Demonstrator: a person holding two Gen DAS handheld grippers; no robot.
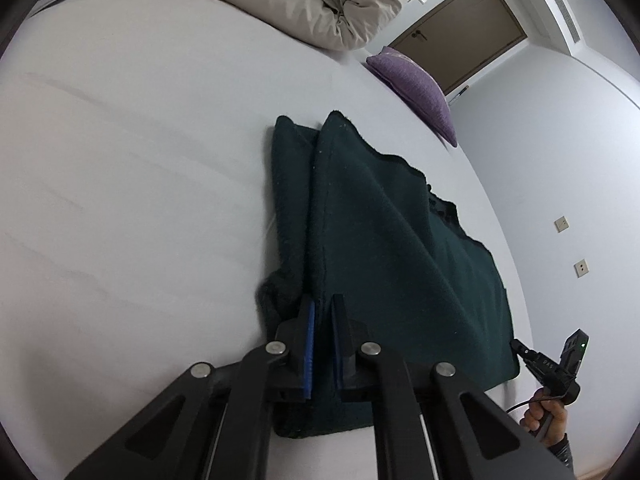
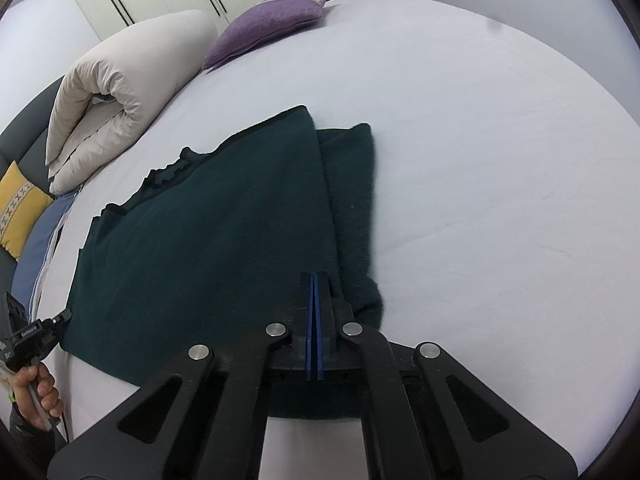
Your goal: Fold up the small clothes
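A dark green fleece garment (image 1: pixel 400 240) lies spread on the white bed sheet (image 1: pixel 140 160), one side folded over into a narrow strip. In the left wrist view my left gripper (image 1: pixel 323 304) is shut on a raised fold at the garment's near edge, with fabric showing between the blue pads. The right gripper (image 1: pixel 515 345) sits at the far near corner, its tip on the cloth. In the right wrist view the garment (image 2: pixel 220 240) fills the middle. My right gripper (image 2: pixel 315 276) has its pads pressed together, tips dug into the fabric's near edge. The left gripper (image 2: pixel 66 314) bites the opposite corner.
A rolled beige duvet (image 2: pixel 120 80) and a purple cushion (image 2: pixel 268 20) lie at the far side of the bed. A yellow cushion (image 2: pixel 16 208) rests against a dark headboard at the left. A hand (image 2: pixel 36 392) holds the left gripper. A door (image 1: pixel 460 32) stands beyond the bed.
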